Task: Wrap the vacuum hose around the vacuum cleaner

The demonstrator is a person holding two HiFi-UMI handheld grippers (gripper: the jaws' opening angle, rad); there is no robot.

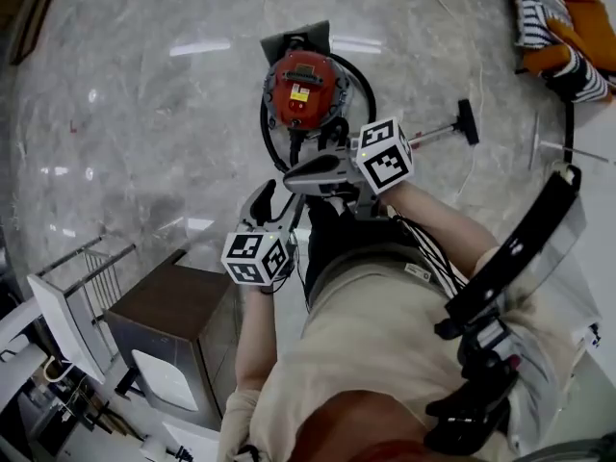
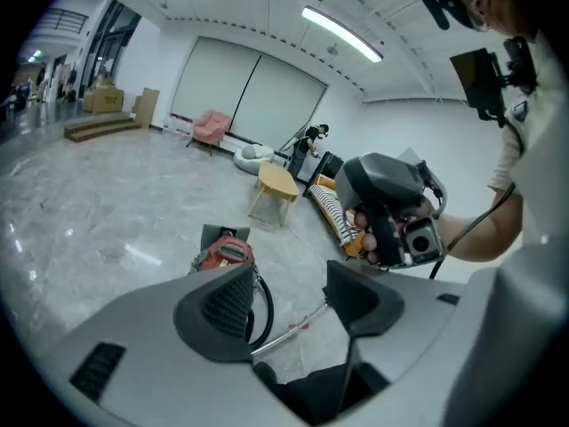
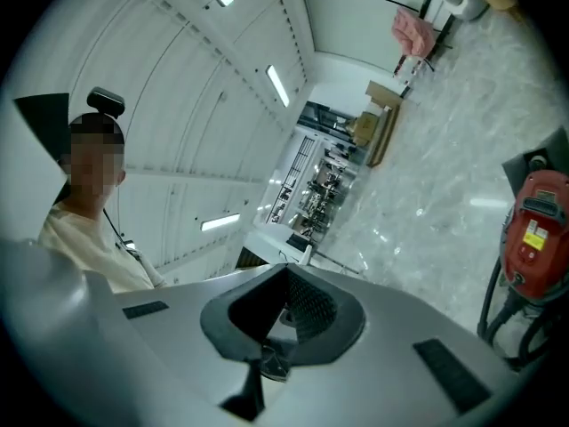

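Observation:
A red vacuum cleaner (image 1: 304,89) stands on the marble floor, with its black hose (image 1: 266,135) looped round it. The metal wand (image 1: 438,134) and its floor nozzle (image 1: 468,121) lie to the right. Both grippers are held high above the floor, apart from the vacuum. My left gripper (image 1: 274,203) is open with nothing between its jaws. In the left gripper view the vacuum (image 2: 224,254), hose (image 2: 265,310) and wand (image 2: 289,332) show beyond the jaws. My right gripper (image 1: 292,174) is shut and empty. The right gripper view catches the vacuum (image 3: 536,234) at its right edge.
A brown cabinet (image 1: 173,330) and a wire rack (image 1: 91,268) stand at the lower left. A striped cushion on an orange seat (image 1: 563,17) is at the upper right. A yellow side table (image 2: 276,185) and a pink chair (image 2: 211,124) stand farther off.

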